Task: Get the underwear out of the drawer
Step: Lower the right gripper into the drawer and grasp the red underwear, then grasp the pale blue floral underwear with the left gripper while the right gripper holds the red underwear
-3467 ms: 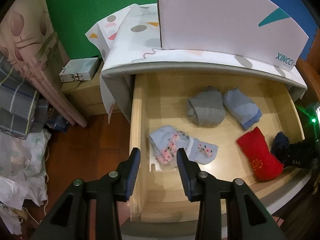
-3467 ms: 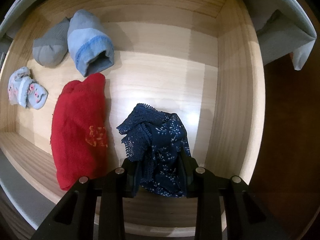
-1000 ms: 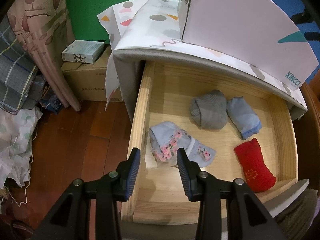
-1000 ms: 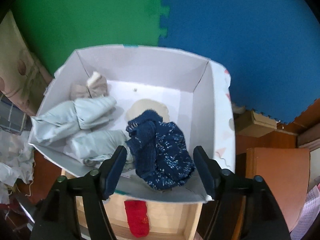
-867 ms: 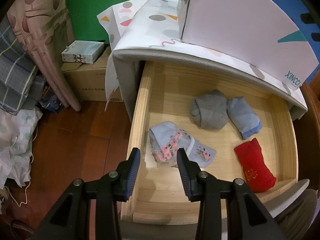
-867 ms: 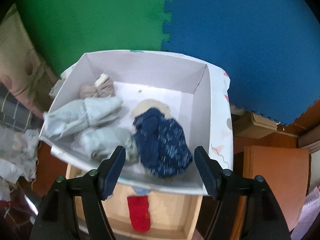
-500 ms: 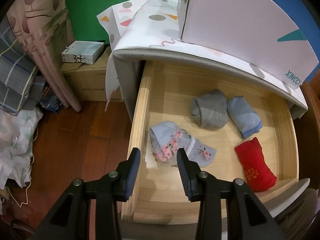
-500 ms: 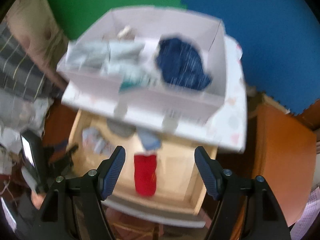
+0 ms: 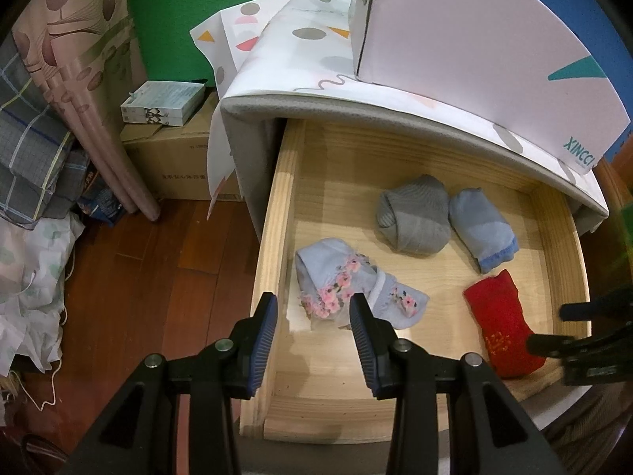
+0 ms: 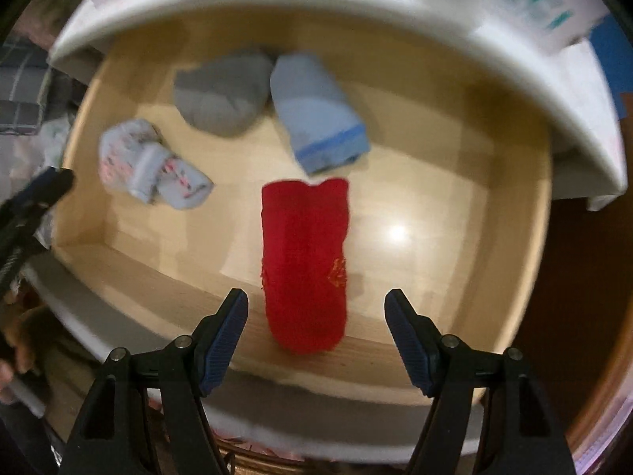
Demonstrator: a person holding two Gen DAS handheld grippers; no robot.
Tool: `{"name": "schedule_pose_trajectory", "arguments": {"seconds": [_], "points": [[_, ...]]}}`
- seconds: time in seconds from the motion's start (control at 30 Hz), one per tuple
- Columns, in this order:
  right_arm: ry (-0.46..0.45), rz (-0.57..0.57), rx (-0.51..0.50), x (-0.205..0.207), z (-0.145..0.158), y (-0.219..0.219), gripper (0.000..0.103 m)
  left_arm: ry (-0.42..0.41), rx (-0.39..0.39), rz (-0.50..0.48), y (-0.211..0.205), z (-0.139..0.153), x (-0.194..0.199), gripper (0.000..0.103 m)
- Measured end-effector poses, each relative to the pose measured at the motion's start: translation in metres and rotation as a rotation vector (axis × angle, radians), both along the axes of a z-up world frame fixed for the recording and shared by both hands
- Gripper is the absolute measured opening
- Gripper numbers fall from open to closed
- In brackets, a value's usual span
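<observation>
The wooden drawer (image 9: 277, 213) (image 10: 510, 213) stands pulled out. In it lie a red folded piece (image 9: 502, 332) (image 10: 304, 261), a light-blue floral piece (image 9: 348, 289) (image 10: 150, 166), a grey roll (image 9: 415, 213) (image 10: 221, 95) and a pale-blue roll (image 9: 482, 229) (image 10: 316, 114). My right gripper (image 10: 316, 332) is open and empty, low over the drawer's front with the red piece between its fingers' line. It shows at the right edge of the left wrist view (image 9: 585, 340). My left gripper (image 9: 312, 312) is open and empty above the drawer's front left corner, near the floral piece.
A white box marked XINCCI (image 9: 474, 39) stands on the padded top (image 9: 316, 95) above the drawer. To the left on the wooden floor (image 9: 130, 277) are a cardboard box (image 9: 178, 170), a curtain (image 9: 79, 79) and piled fabric (image 9: 27, 269).
My right gripper let go of the dark-blue underwear in the white box, then swung down over the drawer, open above the red piece. My left gripper has hardly moved.
</observation>
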State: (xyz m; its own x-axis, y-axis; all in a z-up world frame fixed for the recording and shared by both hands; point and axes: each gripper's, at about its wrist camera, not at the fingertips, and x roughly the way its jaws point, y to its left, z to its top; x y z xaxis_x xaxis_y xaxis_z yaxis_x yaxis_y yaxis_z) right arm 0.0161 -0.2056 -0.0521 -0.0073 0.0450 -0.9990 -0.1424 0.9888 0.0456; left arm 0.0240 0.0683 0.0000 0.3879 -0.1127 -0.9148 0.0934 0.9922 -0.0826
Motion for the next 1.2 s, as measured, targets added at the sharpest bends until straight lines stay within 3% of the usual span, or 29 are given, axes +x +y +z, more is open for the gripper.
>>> {"name": "schedule_pose_trajectory", "arguments": {"seconds": [0.27, 0.4, 0.47, 0.63, 1.0, 1.2], "points": [[0.057, 0.003, -0.046, 0.006, -0.044, 0.017, 0.066, 0.008, -0.003, -0.001, 0.001, 0.000, 0.001, 0.039], [0.082, 0.002, -0.056, 0.008, -0.061, 0.020, 0.051, 0.016, -0.002, 0.001, 0.002, -0.002, 0.002, 0.038], [0.090, -0.006, -0.047, 0.007, -0.068, 0.017, 0.050, 0.019, -0.003, 0.002, 0.002, -0.003, 0.003, 0.038], [0.079, -0.036, -0.043, 0.007, -0.069, 0.004, 0.042, 0.025, 0.003, -0.002, 0.001, -0.004, 0.003, 0.038], [0.074, -0.137, -0.079, -0.005, -0.073, -0.056, 0.040, 0.035, 0.012, -0.003, 0.000, -0.007, 0.005, 0.038], [0.064, -0.132, -0.069, -0.016, -0.071, -0.060, 0.038, 0.040, 0.020, -0.002, 0.000, -0.007, 0.004, 0.038]]}}
